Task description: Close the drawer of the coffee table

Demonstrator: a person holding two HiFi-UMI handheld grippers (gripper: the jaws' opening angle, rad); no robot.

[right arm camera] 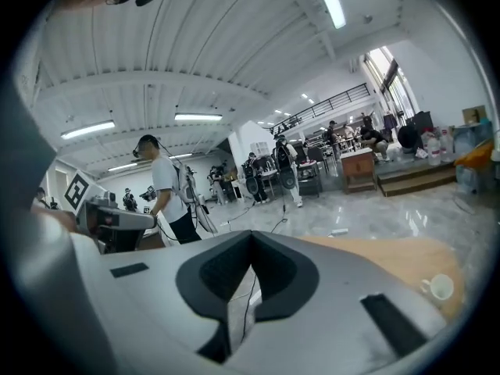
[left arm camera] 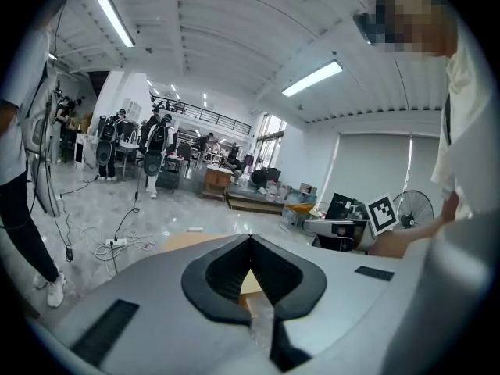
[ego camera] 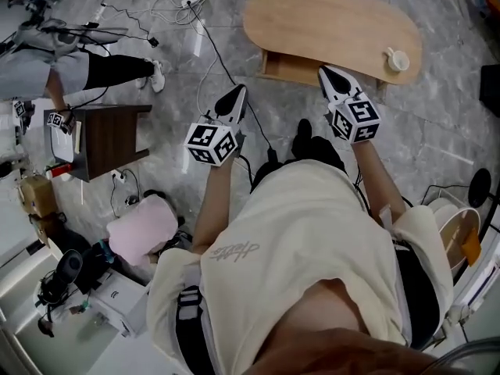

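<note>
Hanging above the grey floor (ego camera: 437,131), the left gripper (ego camera: 237,94) has its jaws shut tip to tip with nothing between them. It points toward the coffee table (ego camera: 328,22), whose oval wooden top lies ahead of it and off to its right. The drawer (ego camera: 291,67) juts out from under the table's near edge, open, just ahead and to the right of the left gripper's tips and apart from them.

The right gripper (ego camera: 325,72) is likewise closed and empty. In the head view its tips overlap the drawer's front right corner, but whether they touch the wood cannot be told. In the right gripper view the table top spreads out ahead and to the right of the jaws.

A white cup (ego camera: 397,59) stands on the top, beyond the right gripper and to its right. A black cable (ego camera: 223,62) crosses the floor just ahead of the left gripper. A dark wooden side table (ego camera: 109,135) stands well apart, off to that gripper's left.
</note>
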